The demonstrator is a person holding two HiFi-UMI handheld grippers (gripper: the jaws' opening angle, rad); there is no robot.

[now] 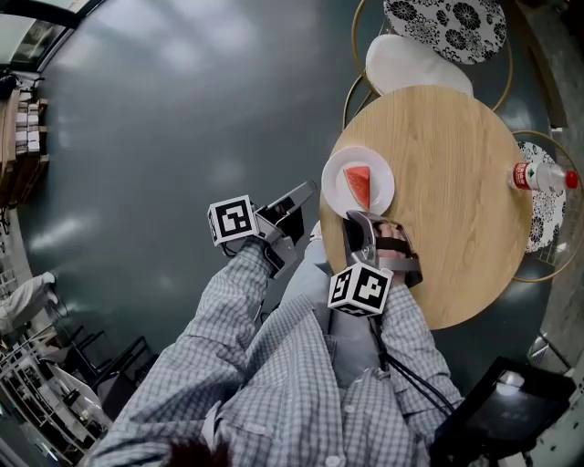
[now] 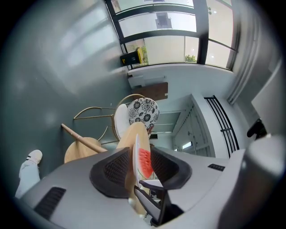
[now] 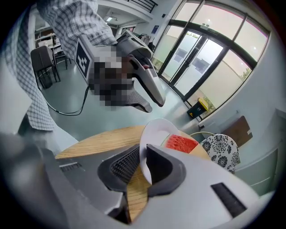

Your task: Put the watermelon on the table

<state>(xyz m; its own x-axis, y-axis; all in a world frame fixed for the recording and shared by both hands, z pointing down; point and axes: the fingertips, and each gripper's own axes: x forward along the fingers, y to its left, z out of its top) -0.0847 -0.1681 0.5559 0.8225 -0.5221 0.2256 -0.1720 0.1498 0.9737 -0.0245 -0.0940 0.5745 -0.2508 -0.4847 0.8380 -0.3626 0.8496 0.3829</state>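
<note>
A red watermelon slice (image 1: 359, 186) lies on a white plate (image 1: 339, 173) at the left edge of the round wooden table (image 1: 438, 182). My right gripper (image 1: 363, 222) is at the plate's near rim. In the right gripper view the plate (image 3: 154, 134) runs between the jaws of that gripper (image 3: 142, 167), which are shut on its rim, with the watermelon (image 3: 181, 143) just beyond. My left gripper (image 1: 303, 205) hangs off the table, just left of the plate, open. In the left gripper view the plate (image 2: 135, 152) and the watermelon (image 2: 144, 162) show edge-on between the parted pads.
A water bottle (image 1: 538, 176) lies at the table's right edge. Chairs with a patterned cushion (image 1: 447, 23) and a white cushion (image 1: 411, 64) stand behind the table. A black device (image 1: 497, 410) sits at the lower right. Grey floor lies to the left.
</note>
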